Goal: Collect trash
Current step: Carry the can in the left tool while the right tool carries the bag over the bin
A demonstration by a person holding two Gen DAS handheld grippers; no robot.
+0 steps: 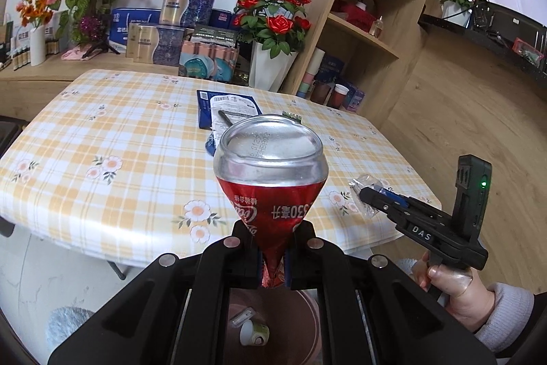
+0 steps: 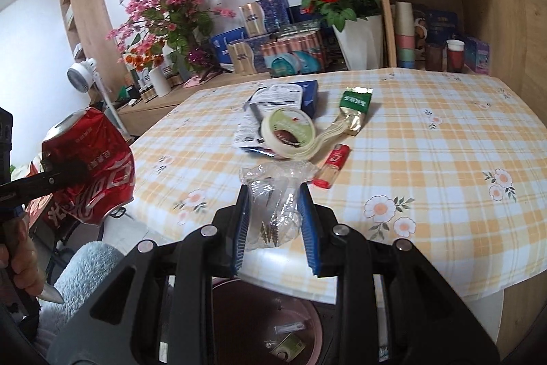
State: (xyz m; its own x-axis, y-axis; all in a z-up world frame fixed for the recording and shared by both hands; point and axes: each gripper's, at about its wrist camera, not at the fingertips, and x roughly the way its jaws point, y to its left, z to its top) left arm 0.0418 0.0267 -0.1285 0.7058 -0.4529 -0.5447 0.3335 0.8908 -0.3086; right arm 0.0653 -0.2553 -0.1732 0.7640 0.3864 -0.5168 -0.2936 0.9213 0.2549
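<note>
A: Covering the table (image 2: pixel 427 159) is a yellow checked cloth; shelves and flowers stand behind.
B: And the grippers?
A: The left gripper (image 1: pixel 273 257) is clamped on a crushed red can (image 1: pixel 270 180); the right gripper (image 2: pixel 275 221) pinches a clear plastic wrapper (image 2: pixel 273 194) at the near table edge.

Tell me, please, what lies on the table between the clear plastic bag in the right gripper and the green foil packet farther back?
In the right wrist view, a red wrapper and a round cream lid lie between the plastic bag and the green packet.
</note>
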